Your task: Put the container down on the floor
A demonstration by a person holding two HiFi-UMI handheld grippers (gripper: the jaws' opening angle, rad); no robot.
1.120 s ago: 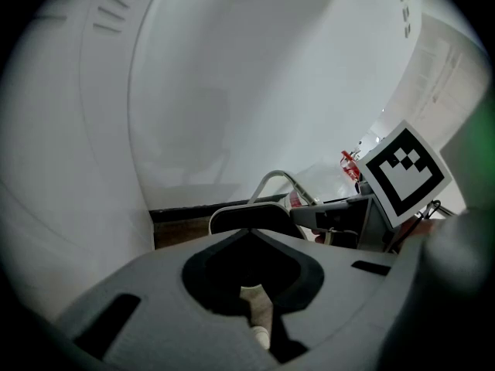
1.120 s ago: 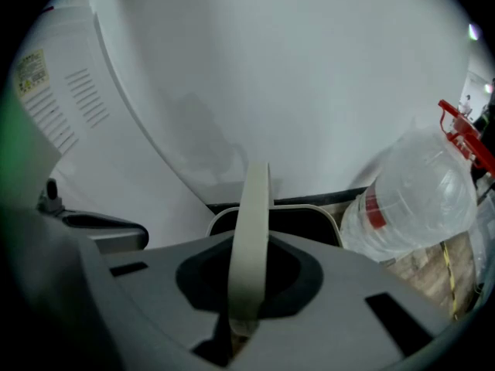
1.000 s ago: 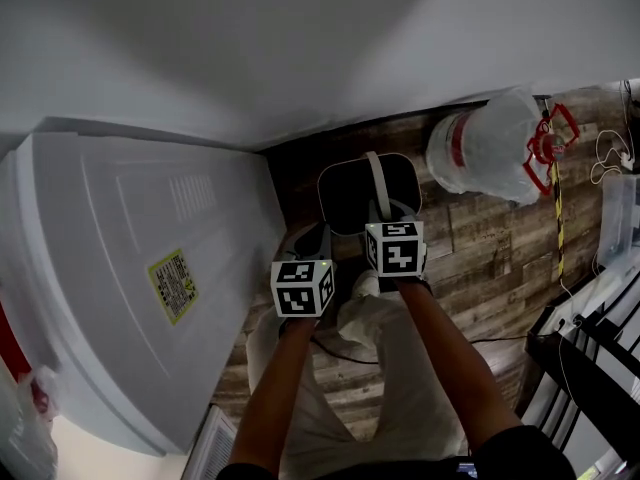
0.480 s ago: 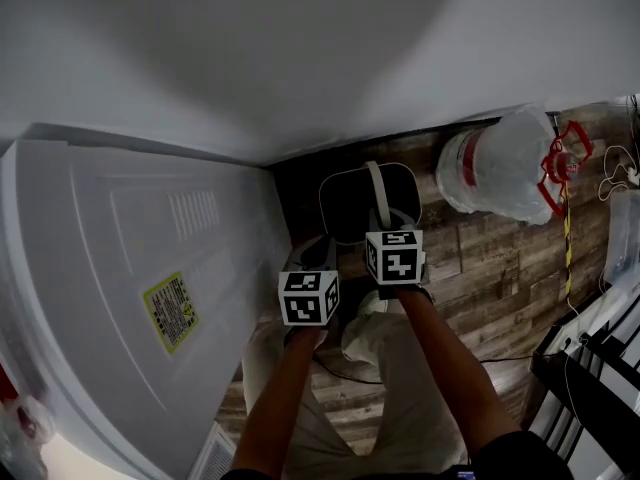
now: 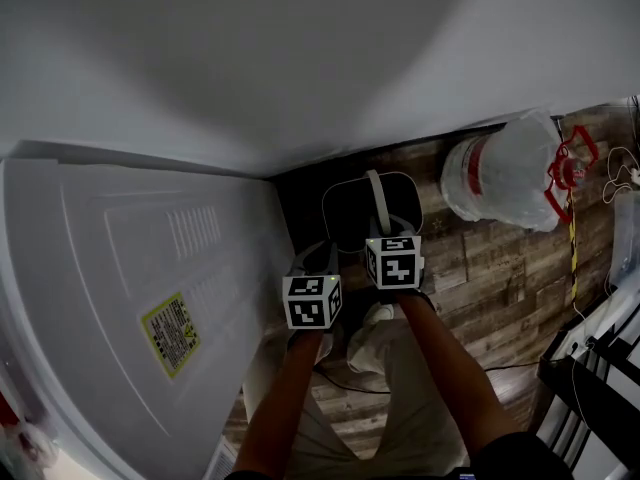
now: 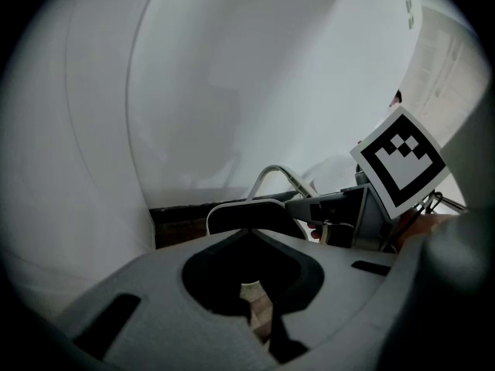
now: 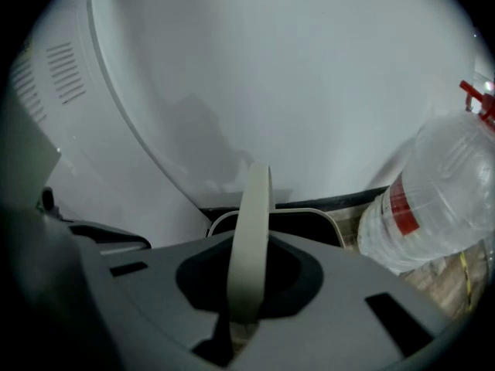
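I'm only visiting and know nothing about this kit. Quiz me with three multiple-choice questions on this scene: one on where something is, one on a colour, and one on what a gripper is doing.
1. Seen from the head view, where is the water jug relative to the dark container?
A. To its left
B. To its right
C. Inside it

2. What colour is the band round the jug?
A. Red
B. Green
C. Blue

3. What is the right gripper doing?
A. Hanging empty
B. Gripping the jug
C. Clamping the container's pale handle

Answers:
1 B: the water jug lies on the wood floor to the right of the container.
2 A: the band is red.
3 C: in the right gripper view, the right gripper has its jaws closed on the handle.
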